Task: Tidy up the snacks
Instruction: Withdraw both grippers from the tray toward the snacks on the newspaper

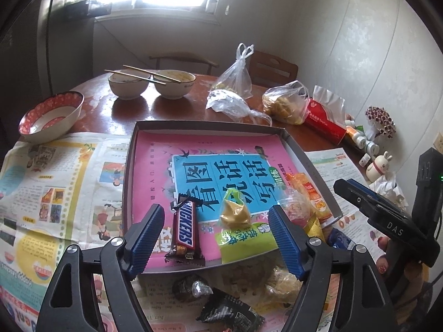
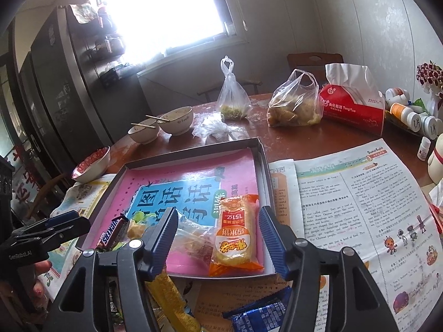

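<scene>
A shallow grey box [image 1: 130, 166] lined with a pink and blue book cover lies on newspaper. In it are a Snickers bar [image 1: 185, 232], a green and yellow packet [image 1: 241, 229] and an orange rice-cracker packet [image 2: 235, 238] beside a clear wrapped snack [image 2: 191, 235]. My left gripper [image 1: 216, 213] hovers open over the box's near edge, its pads clear of the Snickers bar and green packet. My right gripper [image 2: 218, 213] is open above the orange packet, not pressing on it. Loose snacks lie in front of the box: dark wrapped sweets [image 1: 193, 287], a blue packet [image 2: 260, 312] and a yellow packet [image 2: 171, 296].
Behind the box stand two white bowls with chopsticks [image 1: 149, 83], a red-patterned bowl [image 1: 52, 116], knotted plastic bags of food [image 2: 296, 105], a red tissue pack [image 2: 354, 108] and small bottles [image 2: 409, 116]. Newspaper [image 2: 360, 207] covers the round wooden table on both sides.
</scene>
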A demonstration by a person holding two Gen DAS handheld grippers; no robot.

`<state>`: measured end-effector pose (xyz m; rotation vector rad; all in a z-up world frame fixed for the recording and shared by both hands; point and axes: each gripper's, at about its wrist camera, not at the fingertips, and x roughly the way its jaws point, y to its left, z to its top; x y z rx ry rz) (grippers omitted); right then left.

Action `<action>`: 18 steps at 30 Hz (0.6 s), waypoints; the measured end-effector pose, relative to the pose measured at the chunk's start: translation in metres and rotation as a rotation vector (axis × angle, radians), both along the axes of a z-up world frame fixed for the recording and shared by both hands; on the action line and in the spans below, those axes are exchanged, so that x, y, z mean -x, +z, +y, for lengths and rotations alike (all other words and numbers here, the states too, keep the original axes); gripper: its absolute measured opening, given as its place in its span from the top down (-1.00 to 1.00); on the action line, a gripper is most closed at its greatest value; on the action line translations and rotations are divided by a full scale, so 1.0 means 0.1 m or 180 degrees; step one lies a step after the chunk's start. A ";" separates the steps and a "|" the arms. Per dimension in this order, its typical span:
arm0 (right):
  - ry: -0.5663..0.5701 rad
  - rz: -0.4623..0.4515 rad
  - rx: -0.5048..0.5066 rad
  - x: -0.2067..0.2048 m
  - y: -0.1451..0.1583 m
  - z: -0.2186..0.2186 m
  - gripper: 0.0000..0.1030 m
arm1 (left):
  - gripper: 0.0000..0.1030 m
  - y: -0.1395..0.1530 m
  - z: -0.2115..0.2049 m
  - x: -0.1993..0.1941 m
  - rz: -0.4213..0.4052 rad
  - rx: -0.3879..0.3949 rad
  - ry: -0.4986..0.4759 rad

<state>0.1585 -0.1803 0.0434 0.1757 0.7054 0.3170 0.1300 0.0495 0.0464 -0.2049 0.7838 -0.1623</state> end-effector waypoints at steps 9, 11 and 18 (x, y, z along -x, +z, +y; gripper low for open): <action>0.0072 -0.0046 0.0013 0.09 0.05 0.04 -0.19 | -0.54 0.05 0.02 0.12 -0.0034 -0.0036 0.0014; 0.0091 -0.0063 0.0012 0.11 0.07 0.04 -0.19 | -0.54 0.07 0.02 0.15 -0.0045 -0.0043 0.0017; 0.0121 -0.0098 0.0005 0.18 0.11 0.04 -0.20 | -0.54 0.11 0.05 0.24 -0.0063 -0.0041 0.0045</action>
